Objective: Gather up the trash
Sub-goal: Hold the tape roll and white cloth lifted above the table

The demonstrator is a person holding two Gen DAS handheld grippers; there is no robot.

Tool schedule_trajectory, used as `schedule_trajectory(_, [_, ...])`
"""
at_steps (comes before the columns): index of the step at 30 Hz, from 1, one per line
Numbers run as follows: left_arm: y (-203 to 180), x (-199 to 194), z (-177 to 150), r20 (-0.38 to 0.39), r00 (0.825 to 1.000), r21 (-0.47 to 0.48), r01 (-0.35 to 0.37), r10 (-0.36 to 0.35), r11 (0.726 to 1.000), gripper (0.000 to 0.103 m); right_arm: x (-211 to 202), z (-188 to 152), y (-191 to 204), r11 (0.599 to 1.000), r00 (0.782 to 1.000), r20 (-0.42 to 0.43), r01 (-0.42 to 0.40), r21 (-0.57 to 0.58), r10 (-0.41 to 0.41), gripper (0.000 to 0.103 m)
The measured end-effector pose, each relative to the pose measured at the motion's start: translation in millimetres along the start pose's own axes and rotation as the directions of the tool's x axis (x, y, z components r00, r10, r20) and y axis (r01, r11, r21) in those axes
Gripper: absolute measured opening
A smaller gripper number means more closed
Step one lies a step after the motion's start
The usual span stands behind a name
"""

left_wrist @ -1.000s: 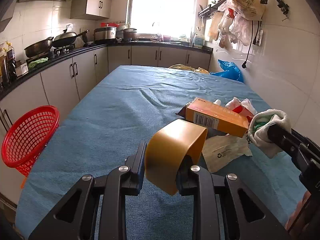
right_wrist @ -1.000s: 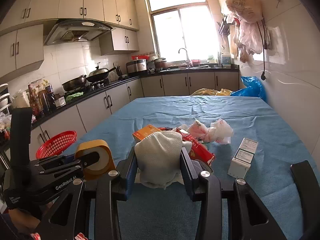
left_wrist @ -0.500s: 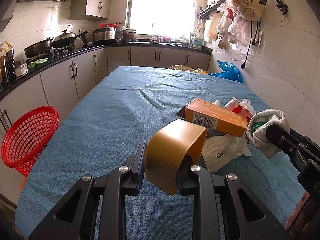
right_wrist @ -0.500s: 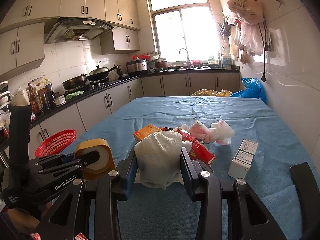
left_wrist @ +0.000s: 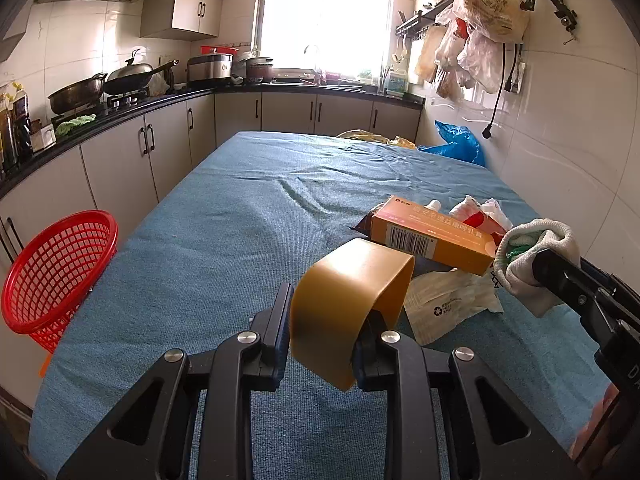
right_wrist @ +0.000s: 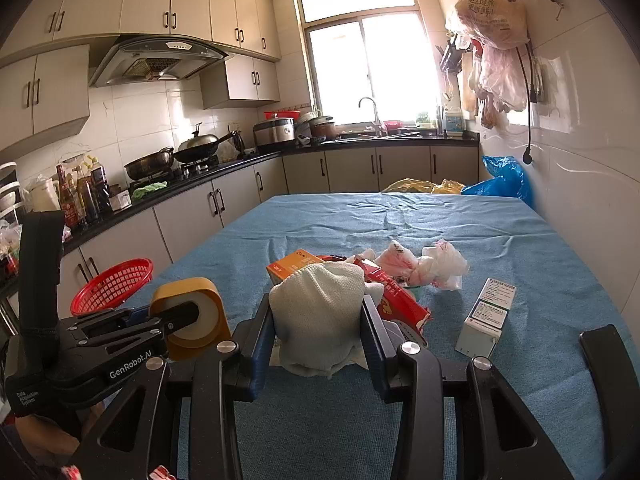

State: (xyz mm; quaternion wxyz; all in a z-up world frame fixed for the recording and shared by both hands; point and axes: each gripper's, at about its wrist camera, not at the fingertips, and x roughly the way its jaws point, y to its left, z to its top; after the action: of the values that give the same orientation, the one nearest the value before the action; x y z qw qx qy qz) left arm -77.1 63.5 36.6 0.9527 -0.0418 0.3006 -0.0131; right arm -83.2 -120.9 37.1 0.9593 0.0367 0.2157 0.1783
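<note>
The left gripper (left_wrist: 324, 328) is squeezing the tape roll (left_wrist: 352, 308) by its thin wall. The right gripper (right_wrist: 318, 336) is pinching a white cloth (right_wrist: 320, 312). Both are hanging over the blue table (left_wrist: 200, 248), well apart from the red basket (left_wrist: 56, 272). The roll could be slipping out, since only 1 edge is being held.

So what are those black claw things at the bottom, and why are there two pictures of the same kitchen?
They are two hand-held grabbers, one in each of a person's hands, with a camera on each looking along its fingers. So each picture is one grabber's view. The left gripper pinches a yellowish-brown roll of tape. The right gripper squeezes a crumpled white cloth. On the blue-covered table lie an orange cardboard box, crumpled white plastic bags, a red wrapper and a small white-and-green box. A red plastic basket sits at the table's left edge.
</note>
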Motion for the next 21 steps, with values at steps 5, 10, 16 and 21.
schedule_trajectory(5, [0.1,-0.2,-0.2,0.0,1.0,0.0,-0.001,0.001,1.0,0.024,-0.2,-0.1,-0.2,1.0,1.0,0.001,0.0,0.0,0.0,0.044])
schedule_trajectory(10, [0.4,-0.2,0.2,0.001,1.0,0.0,-0.001,0.001,1.0,0.024,-0.1,0.1,0.5,1.0,1.0,0.0,0.001,0.0,-0.001,0.044])
schedule_trajectory(16, [1.5,0.1,-0.1,0.001,1.0,0.0,-0.002,0.002,1.0,0.024,-0.3,-0.1,0.3,1.0,1.0,0.001,0.0,0.001,0.0,0.044])
schedule_trajectory(21, [2.4,-2.7,-1.1,0.011,1.0,0.0,-0.015,0.015,1.0,0.024,-2.1,-0.1,1.0,1.0,1.0,0.004,0.002,0.009,-0.002,0.044])
